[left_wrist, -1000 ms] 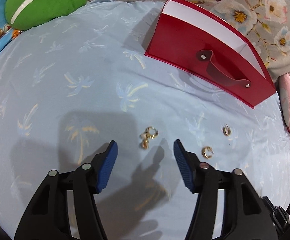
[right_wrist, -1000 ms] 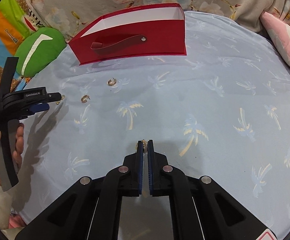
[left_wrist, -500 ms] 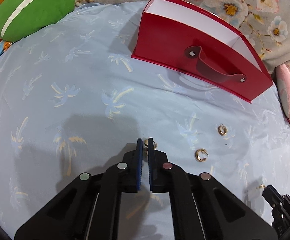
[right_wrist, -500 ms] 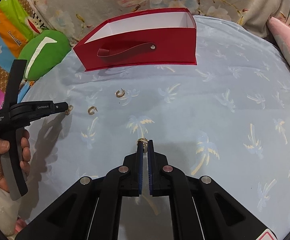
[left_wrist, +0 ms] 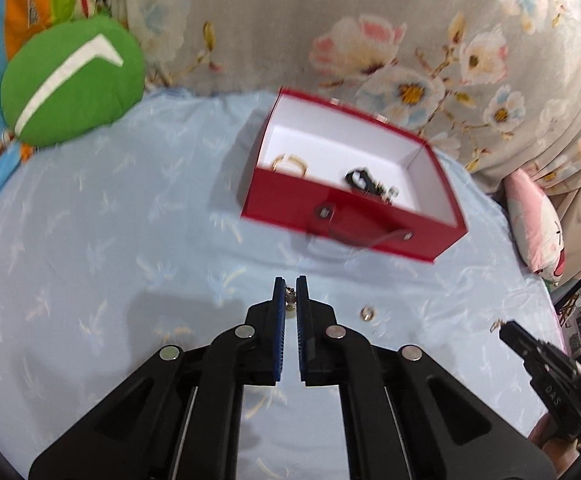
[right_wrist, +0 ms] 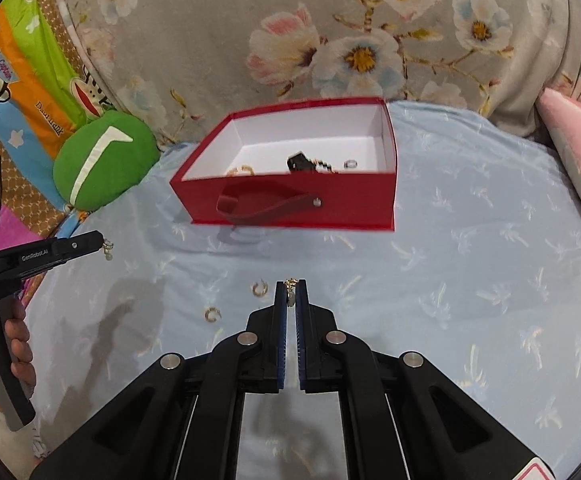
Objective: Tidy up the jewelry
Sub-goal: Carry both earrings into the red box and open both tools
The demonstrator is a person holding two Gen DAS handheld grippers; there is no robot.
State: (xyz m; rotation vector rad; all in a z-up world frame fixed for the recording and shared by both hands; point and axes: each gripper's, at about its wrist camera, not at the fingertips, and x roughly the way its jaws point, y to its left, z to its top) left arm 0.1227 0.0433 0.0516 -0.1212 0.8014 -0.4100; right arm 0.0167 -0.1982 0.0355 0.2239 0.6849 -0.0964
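My left gripper (left_wrist: 290,285) is shut on a small gold earring (left_wrist: 290,300), lifted off the pale blue cloth. In the right wrist view that left gripper (right_wrist: 100,240) shows at the left, with the earring (right_wrist: 108,251) dangling from its tip. My right gripper (right_wrist: 290,286) is shut on another gold earring (right_wrist: 290,295), also raised. Beyond both stands an open red box (left_wrist: 282,196) (right_wrist: 350,200) with a white inside, holding a gold bangle (left_wrist: 290,164), a black piece (left_wrist: 360,178) and a ring (right_wrist: 350,164). Two gold hoop earrings (right_wrist: 259,289) (right_wrist: 212,314) lie on the cloth.
A green cushion (left_wrist: 70,80) sits at the back left and a pink pillow (right_wrist: 578,152) at the right edge. A flowered grey cloth rises behind the box. A hand (right_wrist: 14,340) grips the left tool's handle. The right gripper (left_wrist: 504,328) shows at the left wrist view's right edge.
The left gripper's jaws closed on the earring on the cloth. Both grippers then rose with their earrings, so the box's inside came into view.
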